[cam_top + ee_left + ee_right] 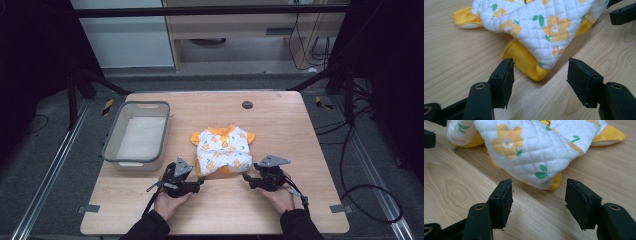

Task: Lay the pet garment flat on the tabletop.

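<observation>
A small quilted white garment with orange flowers and yellow trim lies crumpled in the middle of the wooden table. My left gripper sits at its near left corner, open; in the left gripper view that yellow-hemmed corner of the garment lies just ahead of the gap in the left gripper, untouched. My right gripper sits at the near right corner, also open. In the right gripper view a corner of the garment lies just beyond the right gripper.
A grey plastic bin stands on the table's left side. A dark round hole marks the far middle of the table. Cables lie on the floor to the right. The far tip of the other gripper shows at the top right.
</observation>
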{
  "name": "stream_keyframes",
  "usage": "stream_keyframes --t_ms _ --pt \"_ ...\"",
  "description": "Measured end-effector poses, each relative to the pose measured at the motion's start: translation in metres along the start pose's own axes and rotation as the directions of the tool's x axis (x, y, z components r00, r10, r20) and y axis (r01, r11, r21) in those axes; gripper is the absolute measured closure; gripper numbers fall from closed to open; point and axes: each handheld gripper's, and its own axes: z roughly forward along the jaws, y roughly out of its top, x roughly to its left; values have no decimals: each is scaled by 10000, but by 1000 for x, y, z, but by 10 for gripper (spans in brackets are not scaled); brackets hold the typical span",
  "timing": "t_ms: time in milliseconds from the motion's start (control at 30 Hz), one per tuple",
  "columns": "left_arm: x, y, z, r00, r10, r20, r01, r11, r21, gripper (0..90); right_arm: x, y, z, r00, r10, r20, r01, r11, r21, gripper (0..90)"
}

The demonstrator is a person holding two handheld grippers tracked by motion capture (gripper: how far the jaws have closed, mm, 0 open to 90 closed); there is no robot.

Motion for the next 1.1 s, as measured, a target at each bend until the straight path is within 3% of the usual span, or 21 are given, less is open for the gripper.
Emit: stream_keyframes --t_ms 233,333,367,400,433,467,567,600,633,733,767,900,967,1000,1033,1100 --pt "-5 -1 15 9996 267 11 -268 9993 269 592 -4 0 10 10000 17 -57 -16 10000 64 476" --pt "-5 -1 16 9998 137 161 -142 9994 310 694 -4 1 10 9999 -10 -115 11 10000 97 523" --pt "-4 0 17 9997 45 253 -55 9992 394 718 -4 1 12 9999 -102 -116 103 9999 45 577" --pt "-4 0 17 9997 45 253 -55 9992 394 745 -4 1 12 9999 -102 -116 103 9999 45 577" --pt "-3 0 17 9995 -11 308 -2 9991 432 764 -3 2 12 9997 -246 -35 246 9997 38 671" --pt "-3 0 17 9995 -11 308 -2 9991 432 785 -3 2 12 9997 -246 -35 246 9997 38 671" --pt "0 4 11 9967 -368 729 346 9989 300 814 -4 5 7 9996 -244 -123 244 9997 -37 820" --pt "0 4 11 9967 -368 729 346 9989 300 817 -4 5 7 9996 -244 -123 244 9997 -37 820" --pt "1 7 4 9954 -407 872 396 9991 141 819 -4 7 -1 9993 -64 -365 54 9996 -291 835" --pt "1 10 -5 9919 -596 1123 605 9982 -51 822 -3 12 -17 9986 -32 -529 -11 9966 -819 842" --pt "1 13 -13 9896 -599 1308 636 9977 -238 822 -3 12 -17 9986 -32 -529 -11 9966 -819 842" --pt "0 20 -40 9770 -682 2022 808 9952 -548 824 0 16 -49 9962 -131 -856 16 9912 -1324 845" --pt "-5 21 -55 9741 -441 2216 586 9965 -594 823 3 17 -70 9925 11 -1219 -201 9879 -1540 849" --pt "-5 21 -55 9741 -441 2216 586 9965 -594 823 3 17 -70 9925 11 -1219 -201 9879 -1540 849" --pt "-7 21 -61 9678 -477 2472 638 9963 -575 823 5 18 -79 9897 138 -1425 -357 9877 -1525 851" --pt "-8 22 -62 9691 -372 2437 501 9976 -471 822 6 19 -83 9906 165 -1361 -346 9907 -1314 850"
